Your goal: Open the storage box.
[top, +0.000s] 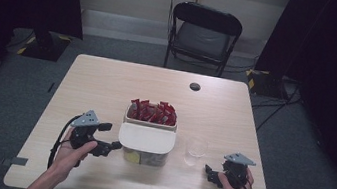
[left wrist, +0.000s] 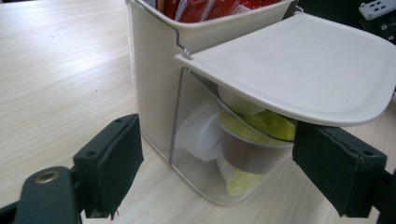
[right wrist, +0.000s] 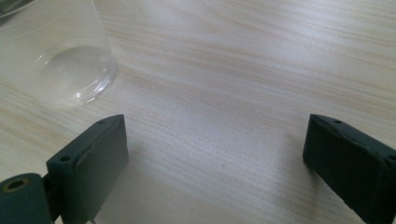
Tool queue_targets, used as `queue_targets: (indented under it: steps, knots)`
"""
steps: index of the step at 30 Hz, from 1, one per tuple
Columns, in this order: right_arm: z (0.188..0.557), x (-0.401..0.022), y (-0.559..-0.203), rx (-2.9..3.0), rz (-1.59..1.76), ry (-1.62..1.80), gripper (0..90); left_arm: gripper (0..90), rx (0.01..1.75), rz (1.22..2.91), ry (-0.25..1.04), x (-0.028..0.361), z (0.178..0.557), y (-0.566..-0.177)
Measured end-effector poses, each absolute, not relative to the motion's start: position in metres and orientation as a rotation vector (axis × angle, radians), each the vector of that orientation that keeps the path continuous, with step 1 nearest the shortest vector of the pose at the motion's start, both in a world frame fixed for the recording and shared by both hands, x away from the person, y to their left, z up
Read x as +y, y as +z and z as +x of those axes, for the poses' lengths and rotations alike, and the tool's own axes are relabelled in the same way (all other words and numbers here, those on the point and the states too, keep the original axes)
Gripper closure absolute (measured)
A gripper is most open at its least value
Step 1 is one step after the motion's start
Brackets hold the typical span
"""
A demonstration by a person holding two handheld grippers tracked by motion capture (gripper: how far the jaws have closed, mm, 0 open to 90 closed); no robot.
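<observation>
A white box [top: 126, 116] stands mid-table. Its back bin holds red sachets [top: 152, 112]; a white flap [top: 146, 138] overhangs a clear front bin with small sealed cups [top: 133, 157]. My left gripper [top: 110, 136] is open just left of the box. In the left gripper view the clear bin [left wrist: 196, 182] and its cups [left wrist: 252, 149] sit between the two jaws, and the left gripper [left wrist: 219, 163] touches nothing. A clear plastic cup [top: 195, 151] stands right of the box. My right gripper [top: 210, 175] is open over bare table, right of and nearer than the cup [right wrist: 60, 56].
A black folding chair [top: 205, 34] stands beyond the table's far edge. A dark round hole [top: 195, 86] marks the far part of the tabletop [top: 107, 85]. Both hands rest near the front edge.
</observation>
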State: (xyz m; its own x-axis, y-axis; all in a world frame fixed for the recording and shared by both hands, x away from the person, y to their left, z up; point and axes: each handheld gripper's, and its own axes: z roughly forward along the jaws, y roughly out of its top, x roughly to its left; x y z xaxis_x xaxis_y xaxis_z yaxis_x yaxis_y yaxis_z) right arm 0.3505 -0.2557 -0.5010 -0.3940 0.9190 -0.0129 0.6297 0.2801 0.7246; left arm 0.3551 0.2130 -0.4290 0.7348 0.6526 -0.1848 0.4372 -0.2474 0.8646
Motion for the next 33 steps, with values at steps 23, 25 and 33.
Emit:
queue_targets:
  steps: [23, 25, 33]
  knots:
    - [0.351, -0.256, -0.501, 2.124, 1.391, 0.901, 6.2, 15.9, 0.83, 1.866, 0.278, 0.209, 0.364, -0.412]
    - [0.351, -0.256, -0.501, 2.124, 1.392, 0.901, 6.3, 16.4, 0.831, 1.853, 0.271, 0.209, 0.365, -0.409]
    - [0.351, -0.256, -0.501, 2.124, 1.392, 0.901, 6.2, 15.7, 0.831, 1.86, 0.244, 0.206, 0.372, -0.405]
